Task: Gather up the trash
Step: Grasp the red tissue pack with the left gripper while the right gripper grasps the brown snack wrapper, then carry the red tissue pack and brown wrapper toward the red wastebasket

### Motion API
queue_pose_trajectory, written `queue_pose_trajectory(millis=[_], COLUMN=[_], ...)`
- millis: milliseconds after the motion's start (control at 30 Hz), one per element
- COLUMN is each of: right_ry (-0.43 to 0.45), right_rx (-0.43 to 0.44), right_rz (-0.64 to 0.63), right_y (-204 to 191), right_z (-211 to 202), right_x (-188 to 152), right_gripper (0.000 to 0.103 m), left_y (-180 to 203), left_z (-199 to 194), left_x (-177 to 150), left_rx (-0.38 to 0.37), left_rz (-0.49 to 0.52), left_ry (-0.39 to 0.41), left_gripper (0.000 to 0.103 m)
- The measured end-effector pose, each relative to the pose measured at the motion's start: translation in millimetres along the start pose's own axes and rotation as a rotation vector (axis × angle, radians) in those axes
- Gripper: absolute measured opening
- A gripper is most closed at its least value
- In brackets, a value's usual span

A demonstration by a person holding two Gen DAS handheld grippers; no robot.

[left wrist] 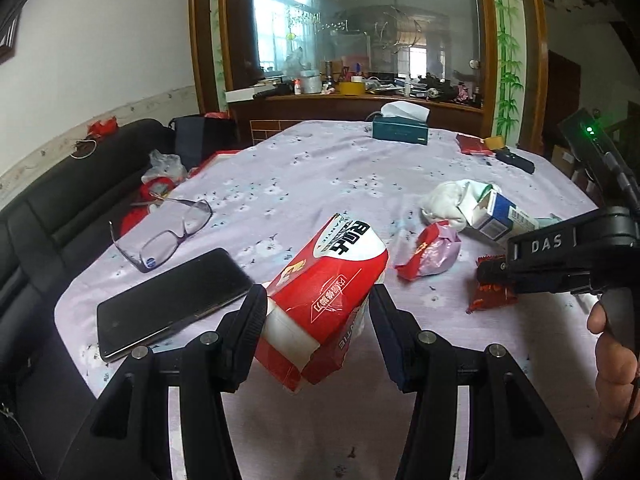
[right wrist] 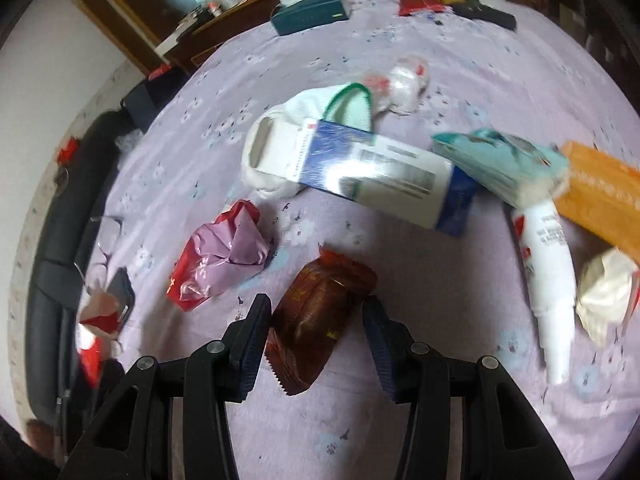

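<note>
My left gripper (left wrist: 318, 308) is shut on a red and white tissue pack (left wrist: 328, 280), which it holds tilted above the lilac tablecloth (left wrist: 320, 184). My right gripper (right wrist: 316, 316) points down at a dark red snack wrapper (right wrist: 324, 300) lying flat on the cloth. Its fingers straddle the wrapper and stand open. From the left wrist view, the right gripper (left wrist: 490, 272) sits over that wrapper (left wrist: 490, 298), with a hand on its handle. More trash lies close by: a crumpled pink and red bag (right wrist: 224, 252), a blue and white carton (right wrist: 372, 172) and a crumpled tissue (right wrist: 604, 296).
A black phone (left wrist: 172, 300) and glasses (left wrist: 172, 232) lie on the left of the table. A white sock (right wrist: 304, 108), a teal pack (right wrist: 500, 164), an orange box (right wrist: 604, 196) and a white tube (right wrist: 548, 280) lie around the carton. A teal tissue box (left wrist: 400, 128) stands at the far edge. A black sofa (left wrist: 60, 220) runs along the left.
</note>
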State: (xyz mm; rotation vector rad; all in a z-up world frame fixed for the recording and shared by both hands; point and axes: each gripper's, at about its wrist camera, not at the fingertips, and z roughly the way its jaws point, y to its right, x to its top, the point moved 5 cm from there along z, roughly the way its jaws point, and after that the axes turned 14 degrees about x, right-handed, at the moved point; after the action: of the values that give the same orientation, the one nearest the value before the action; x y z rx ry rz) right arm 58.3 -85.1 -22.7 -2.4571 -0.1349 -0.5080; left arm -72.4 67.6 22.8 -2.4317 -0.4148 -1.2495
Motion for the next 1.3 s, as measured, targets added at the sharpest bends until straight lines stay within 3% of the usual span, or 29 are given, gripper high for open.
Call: queue_pose_trajectory(millis=[233,633,1300], right_ry=[0.006,0.068,0.239], right_rx=[-0.043,-0.014,-0.058], right_rz=[-0.115,-0.181,-0.132], right_y=[-14.2,-6.7,62.2], right_z=[2.0,-32.8,-144.9], right_x=[-2.0,-24.0,-63.9], right_gripper=[0.039,0.037,0.037], left_y=[3.3,17.5,116.9], left_z=[-0.1,-4.3,-62.0], left_x=[-0.7,2.5,2.5], left_rx=[0.018,-0.023,-0.1], left_rz=[0.014,0.036,0.212], left_ry=[0.009,-0.004,0.083], left_gripper=[0.052,0.052,0.052])
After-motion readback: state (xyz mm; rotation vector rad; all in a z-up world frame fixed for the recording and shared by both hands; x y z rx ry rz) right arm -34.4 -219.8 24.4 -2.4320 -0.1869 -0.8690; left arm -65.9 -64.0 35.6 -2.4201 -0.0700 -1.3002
